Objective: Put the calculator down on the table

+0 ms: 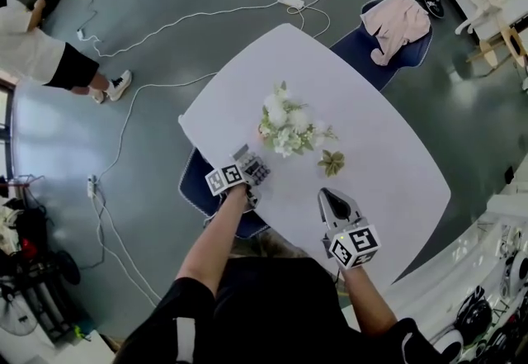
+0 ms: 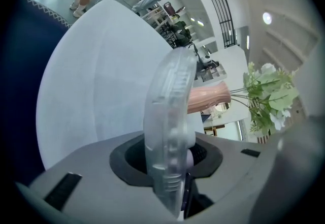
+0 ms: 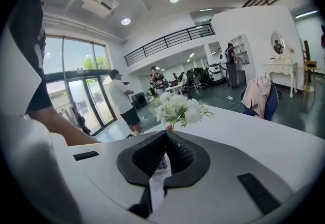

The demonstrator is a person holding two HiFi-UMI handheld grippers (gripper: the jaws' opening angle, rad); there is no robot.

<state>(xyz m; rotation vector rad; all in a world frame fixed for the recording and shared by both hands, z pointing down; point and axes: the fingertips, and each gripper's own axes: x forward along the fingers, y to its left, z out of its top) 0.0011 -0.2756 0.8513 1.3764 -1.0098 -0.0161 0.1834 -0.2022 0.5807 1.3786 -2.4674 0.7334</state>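
My left gripper (image 1: pixel 247 175) is shut on the calculator (image 1: pixel 254 167), a grey keypad in a clear case, low over the near left part of the white table (image 1: pixel 396 148). In the left gripper view the calculator (image 2: pixel 170 111) stands edge-on between the jaws, over the tabletop (image 2: pixel 96 81). My right gripper (image 1: pixel 329 193) hovers over the table's near edge, to the right of the left one. Its jaws meet at the tips in the right gripper view (image 3: pixel 165 135), with nothing held.
A vase of white flowers (image 1: pixel 287 127) stands mid-table just beyond the calculator, with a small green sprig (image 1: pixel 332 162) beside it. Blue chairs sit at the near left (image 1: pixel 191 189) and far right (image 1: pixel 363 49), the latter with a pink garment (image 1: pixel 396 20). Cables (image 1: pixel 165 28) cross the floor; a person (image 1: pixel 41 57) stands at left.
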